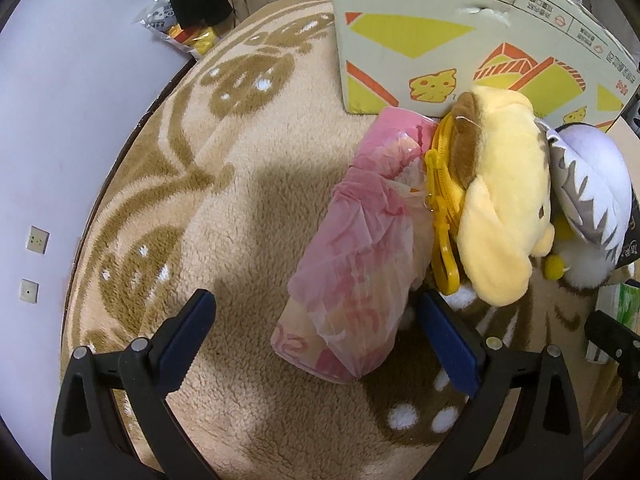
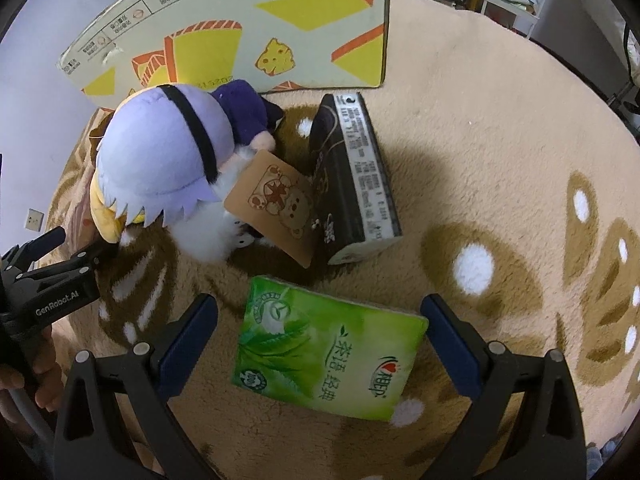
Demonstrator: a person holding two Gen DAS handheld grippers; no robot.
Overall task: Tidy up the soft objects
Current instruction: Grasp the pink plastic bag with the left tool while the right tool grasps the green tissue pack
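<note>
A pink plastic-wrapped pack [image 1: 356, 272] lies on the rug, its near end between the wide-open fingers of my left gripper [image 1: 316, 312]. A yellow plush dog [image 1: 504, 196] with a yellow clip leans beside it, and a purple-haired plush doll [image 1: 592, 184] lies to its right. In the right wrist view, a green tissue pack [image 2: 324, 348] lies between the open fingers of my right gripper [image 2: 320, 316]. Beyond it are the purple-haired doll [image 2: 164, 160], a brown bear-print pouch [image 2: 276, 208] and a black tissue box [image 2: 356, 176].
A cardboard box [image 1: 460, 36] with yellow and orange print stands on the beige patterned rug [image 1: 240, 200] behind the toys; it also shows in the right wrist view [image 2: 248, 28]. A snack bag [image 1: 176, 28] lies at the rug's far left edge. The left gripper's body [image 2: 44, 280] shows at left.
</note>
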